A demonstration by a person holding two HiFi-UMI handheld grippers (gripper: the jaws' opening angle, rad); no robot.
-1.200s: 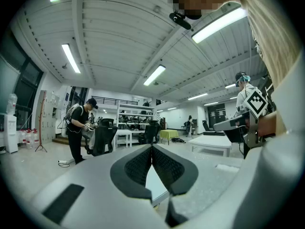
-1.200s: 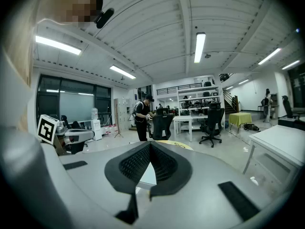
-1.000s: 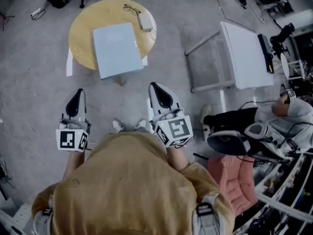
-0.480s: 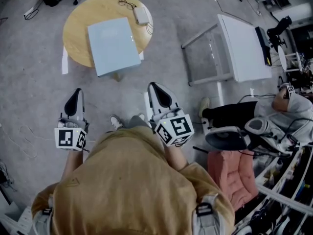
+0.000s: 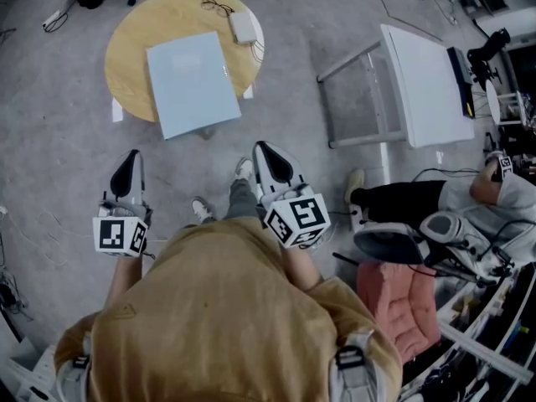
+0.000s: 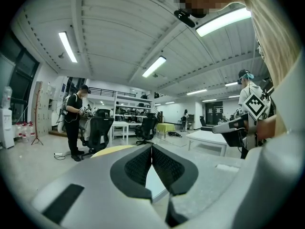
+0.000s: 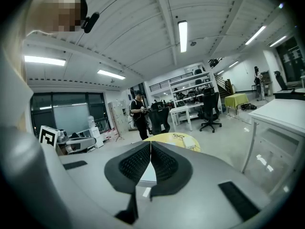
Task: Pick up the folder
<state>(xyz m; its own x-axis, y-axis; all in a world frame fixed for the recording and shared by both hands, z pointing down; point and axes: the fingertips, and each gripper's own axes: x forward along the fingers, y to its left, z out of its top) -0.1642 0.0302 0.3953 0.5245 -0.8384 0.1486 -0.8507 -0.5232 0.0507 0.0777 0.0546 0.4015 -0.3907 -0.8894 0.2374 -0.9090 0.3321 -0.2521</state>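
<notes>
A pale blue folder (image 5: 193, 82) lies flat on a round yellow table (image 5: 134, 32), its near edge overhanging the table's rim. My left gripper (image 5: 130, 159) and right gripper (image 5: 266, 153) are held side by side in front of my chest, well short of the table, both pointing toward it. Both are shut with nothing between the pads. In the left gripper view the jaws (image 6: 152, 149) meet at their tips, and a strip of the folder (image 6: 153, 184) shows below them. In the right gripper view the shut jaws (image 7: 150, 147) cover most of the folder (image 7: 147, 174); the table (image 7: 171, 141) shows behind.
Glasses (image 5: 216, 7) and a small white box (image 5: 244, 27) lie at the table's far side. A white desk (image 5: 427, 86) stands to the right, with a seated person (image 5: 477, 195) and a pink cushion (image 5: 394, 300) nearby. Office chairs and a standing person (image 6: 74, 120) are further off.
The table and folder have slid toward the upper left of the head view. A foot has stepped forward between the grippers. Both grippers stay shut.
</notes>
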